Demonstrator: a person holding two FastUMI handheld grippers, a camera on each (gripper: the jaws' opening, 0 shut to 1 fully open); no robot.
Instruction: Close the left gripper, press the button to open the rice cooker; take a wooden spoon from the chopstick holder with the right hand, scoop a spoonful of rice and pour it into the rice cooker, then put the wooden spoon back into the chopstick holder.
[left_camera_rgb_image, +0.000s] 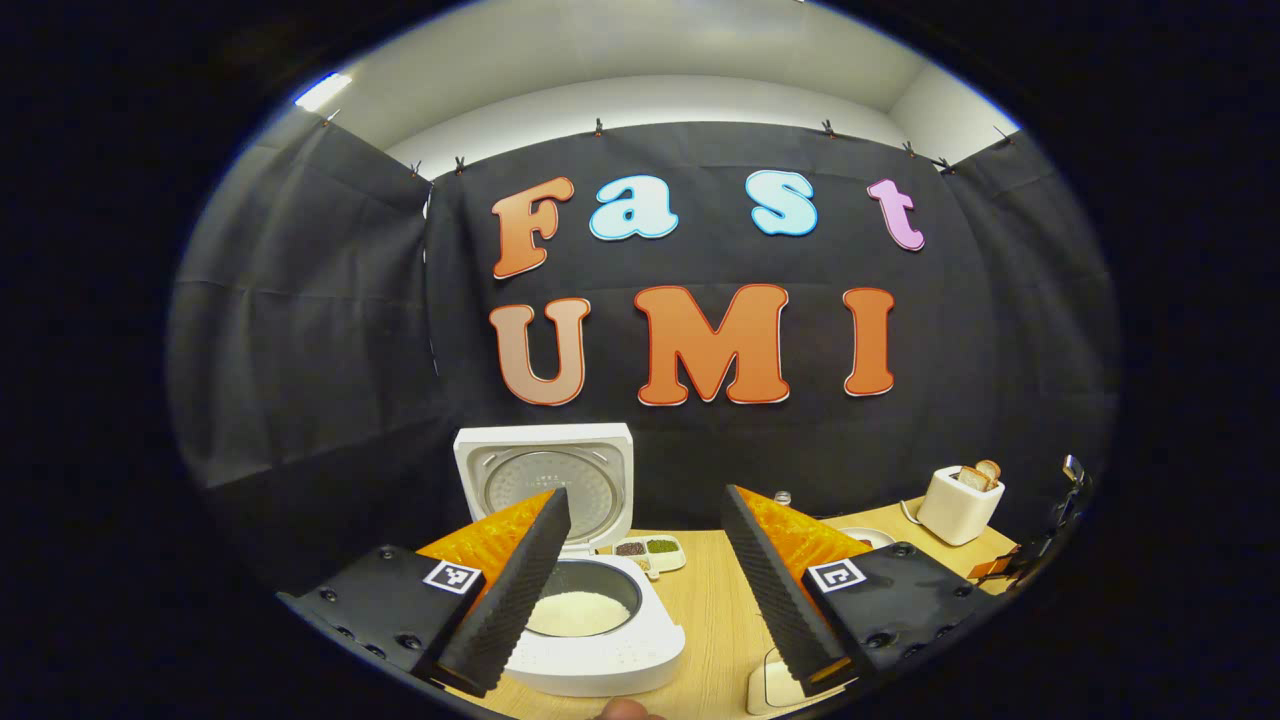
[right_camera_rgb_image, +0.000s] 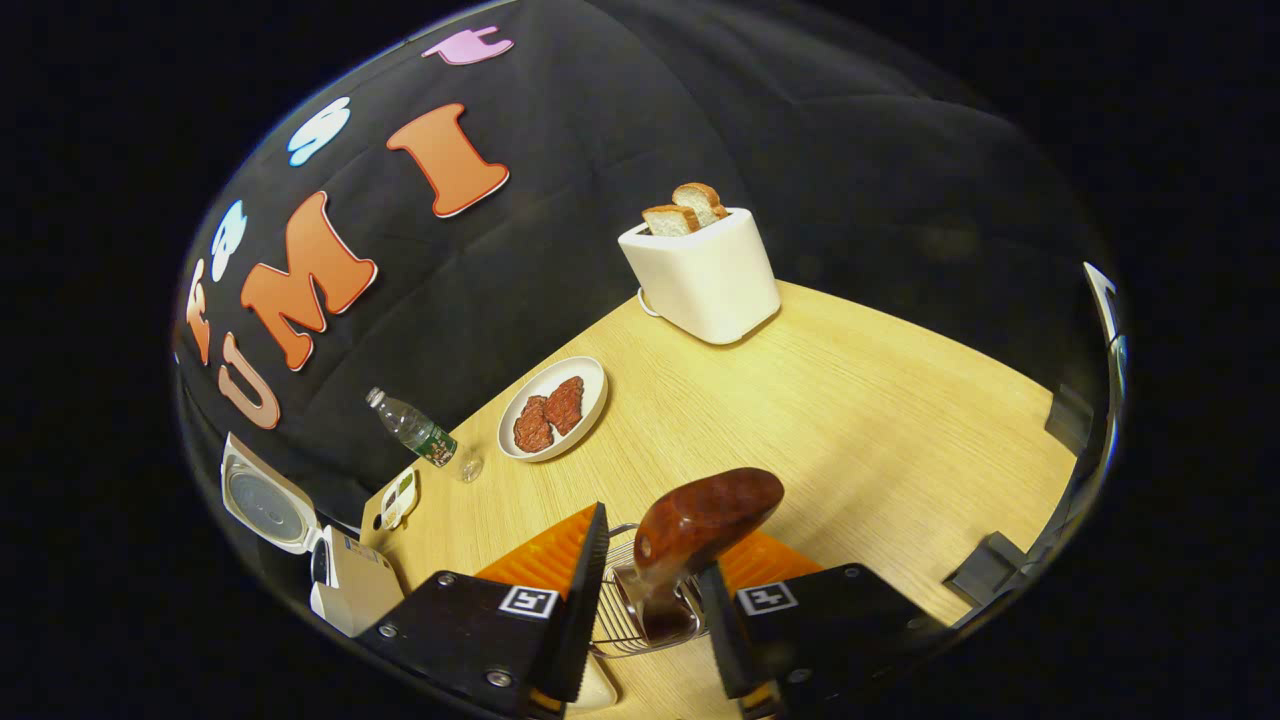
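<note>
- Your right gripper has its jaws around the wooden spoon in the chopstick holder; whether they pinch it, you cannot tell.
- It's light, stiff, glossy: grip the handle.
- Left gripper: jaws wide, empty.

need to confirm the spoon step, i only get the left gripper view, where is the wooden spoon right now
Observer: The wooden spoon stands in the wire chopstick holder, between the right gripper's open fingers.
Operator: are the fingers pressing it
Observer: Not both. The spoon sits close to one finger, with a gap to the other.
Operator: anything near it on the table
Observer: A plate with two dark red pieces lies farther off, by a water bottle lying on its side.
</note>
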